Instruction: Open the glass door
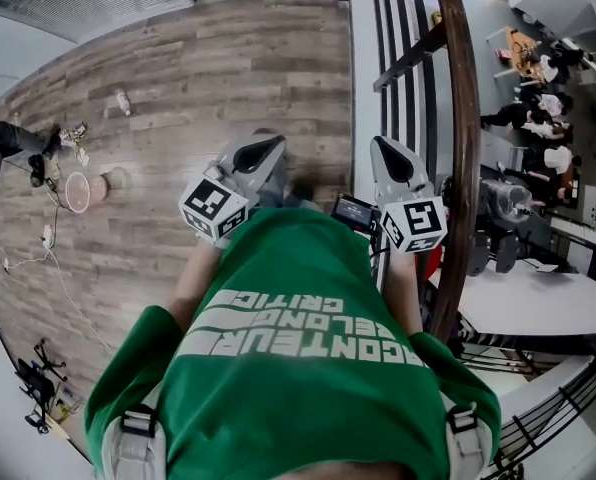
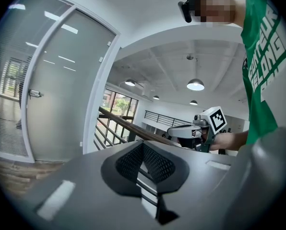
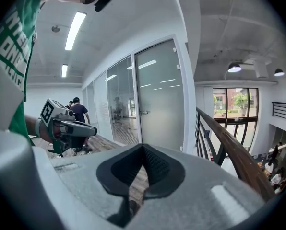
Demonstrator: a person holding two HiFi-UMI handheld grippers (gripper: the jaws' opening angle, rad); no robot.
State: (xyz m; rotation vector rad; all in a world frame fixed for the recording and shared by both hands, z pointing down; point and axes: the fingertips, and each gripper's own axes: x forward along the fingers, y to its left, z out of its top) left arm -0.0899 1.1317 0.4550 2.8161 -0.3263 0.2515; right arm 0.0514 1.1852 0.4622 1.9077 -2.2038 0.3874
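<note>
Wood floor point(image 1: 178, 88) runs beside a railing point(image 1: 465, 118). The left gripper point(image 2: 143, 146) has its fingers point(image 2: 128, 163) pressed together on nothing, and the right gripper point(image 3: 143, 148) has its fingers point(image 3: 156, 166) together and empty too. Both are held out side by side before the person's chest, tipped slightly downward. The glass door point(image 3: 160, 99) sits closed in its white frame, well apart from both, with its handle point(image 3: 143, 112) on the left edge.

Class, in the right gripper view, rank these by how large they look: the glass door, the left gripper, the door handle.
1. glass door
2. left gripper, though nearer the camera
3. door handle
</note>
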